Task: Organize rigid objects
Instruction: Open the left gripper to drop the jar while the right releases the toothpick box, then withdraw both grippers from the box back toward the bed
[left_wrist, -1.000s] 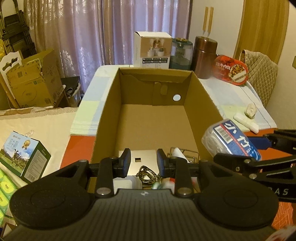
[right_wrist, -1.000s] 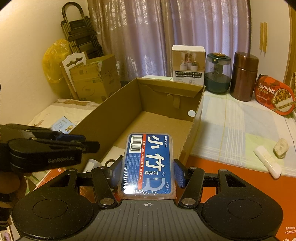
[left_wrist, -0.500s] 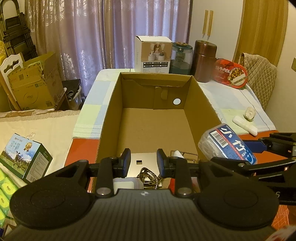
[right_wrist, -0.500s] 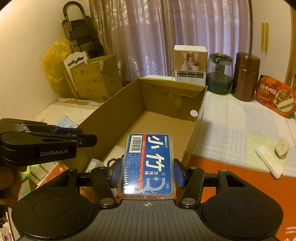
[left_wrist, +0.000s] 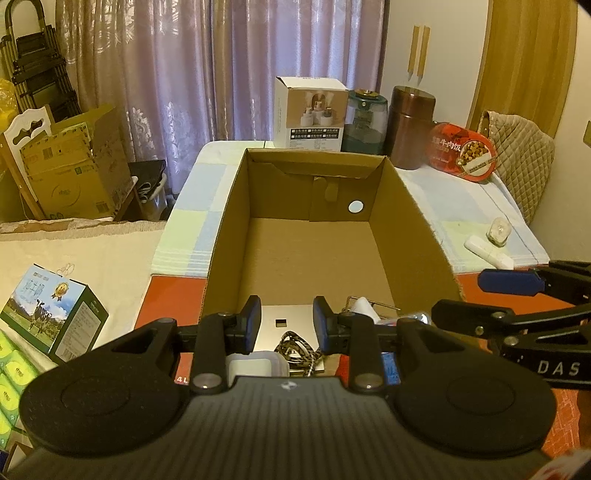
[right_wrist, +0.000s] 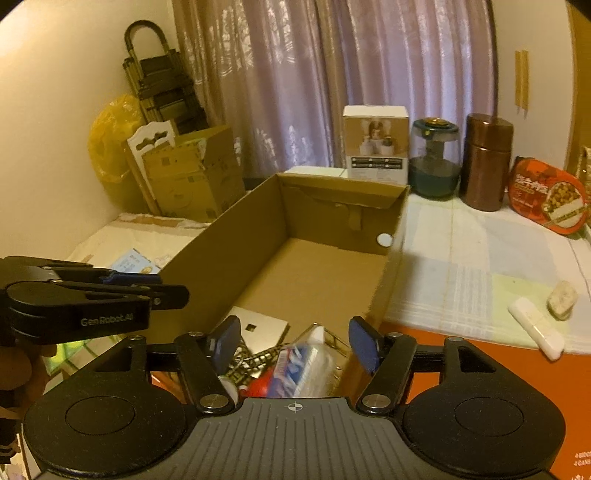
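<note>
claws first: your right claw (right_wrist: 295, 341) has just been opening, its blue pads spread apart with nothing pressed between them. below the gap, the blue floss pick pack (right_wrist: 301, 369), blurred, lies in the near end of the cardboard box (right_wrist: 325, 273) among a braided cord, a flat silver card and other small items. your left claw (left_wrist: 286, 319) is at its narrowest and holds nothing, poised over that same near end. the box's far half is bare cardboard on the counter (right_wrist: 461, 266).
</note>
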